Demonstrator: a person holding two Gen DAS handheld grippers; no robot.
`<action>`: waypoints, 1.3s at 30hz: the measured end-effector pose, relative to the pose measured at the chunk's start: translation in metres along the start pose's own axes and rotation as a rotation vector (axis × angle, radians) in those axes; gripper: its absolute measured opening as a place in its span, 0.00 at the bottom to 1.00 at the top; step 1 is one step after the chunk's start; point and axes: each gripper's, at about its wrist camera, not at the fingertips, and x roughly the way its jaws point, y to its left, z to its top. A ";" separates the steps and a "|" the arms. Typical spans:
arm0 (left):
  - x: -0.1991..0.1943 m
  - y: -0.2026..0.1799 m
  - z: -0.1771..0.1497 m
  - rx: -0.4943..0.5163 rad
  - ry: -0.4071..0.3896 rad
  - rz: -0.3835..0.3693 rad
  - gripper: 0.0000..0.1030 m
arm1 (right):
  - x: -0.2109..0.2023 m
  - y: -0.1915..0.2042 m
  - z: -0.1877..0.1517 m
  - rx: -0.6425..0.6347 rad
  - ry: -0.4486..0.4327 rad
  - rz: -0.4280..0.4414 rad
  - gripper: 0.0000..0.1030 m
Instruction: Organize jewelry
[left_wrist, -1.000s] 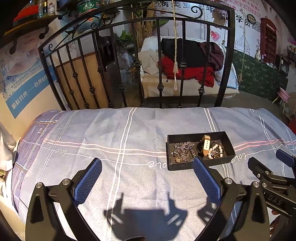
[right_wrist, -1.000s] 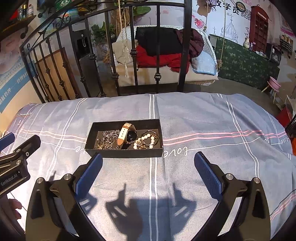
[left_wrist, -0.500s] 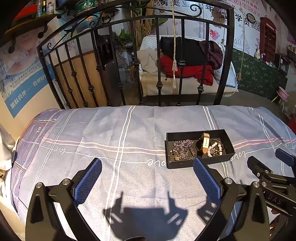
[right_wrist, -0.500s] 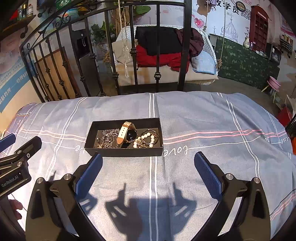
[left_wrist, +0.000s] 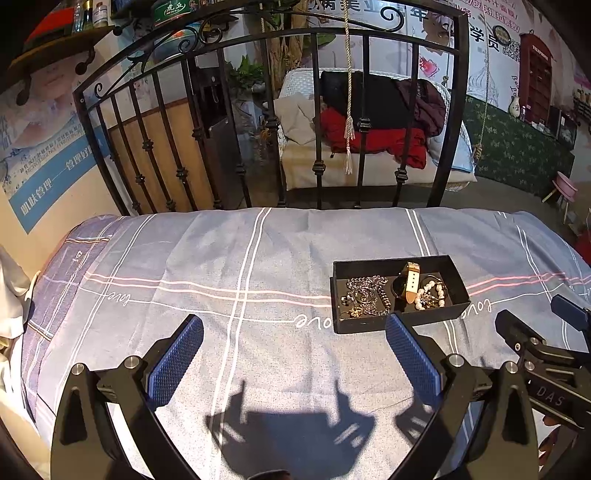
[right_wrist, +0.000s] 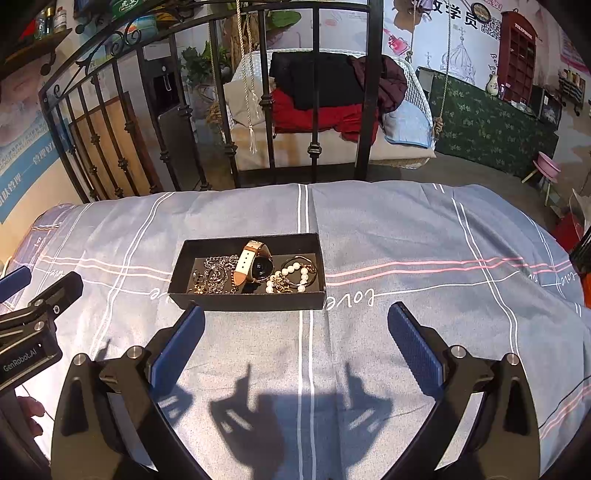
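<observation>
1. A shallow black rectangular cardboard tray (right_wrist: 246, 301) sits on a grey-blue bedsheet with white and pink stripes (right_wrist: 406, 229), at about 11 o'clock from the right gripper (right_wrist: 295, 334) and at about 1 o'clock from the left gripper (left_wrist: 294, 345).
2. Inside the tray, at its 9 o'clock end, lies a tangled silver-and-gold chain necklace (right_wrist: 214, 275).
3. In the tray's middle lies a round black-faced wristwatch with a beige leather strap (right_wrist: 255, 264), its strap running from 12 to 6 o'clock and tilted.
4. At the tray's 3 o'clock end rests a white pearl bead bracelet (right_wrist: 291, 277), just beside the watch.
5. The left gripper hovers over the sheet with its blue-padded fingers (left_wrist: 177, 356) spread wide, gripping nothing.
6. The right gripper likewise has its blue-padded fingers (right_wrist: 413, 345) wide apart and empty; its left fingertip overlaps the tray's near wall in the right wrist view.
7. A black wrought-iron bed rail (left_wrist: 317, 110) stands at 12 o'clock beyond the sheet.
</observation>
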 end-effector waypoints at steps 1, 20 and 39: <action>0.000 0.000 0.000 -0.001 0.000 0.000 0.94 | 0.000 0.000 0.000 0.001 0.000 0.000 0.95; -0.002 -0.002 -0.001 -0.016 -0.011 -0.006 0.94 | 0.002 -0.002 -0.003 -0.001 0.006 -0.003 0.95; -0.002 -0.003 0.001 -0.008 -0.009 0.008 0.94 | 0.000 -0.001 0.000 0.000 -0.002 -0.005 0.95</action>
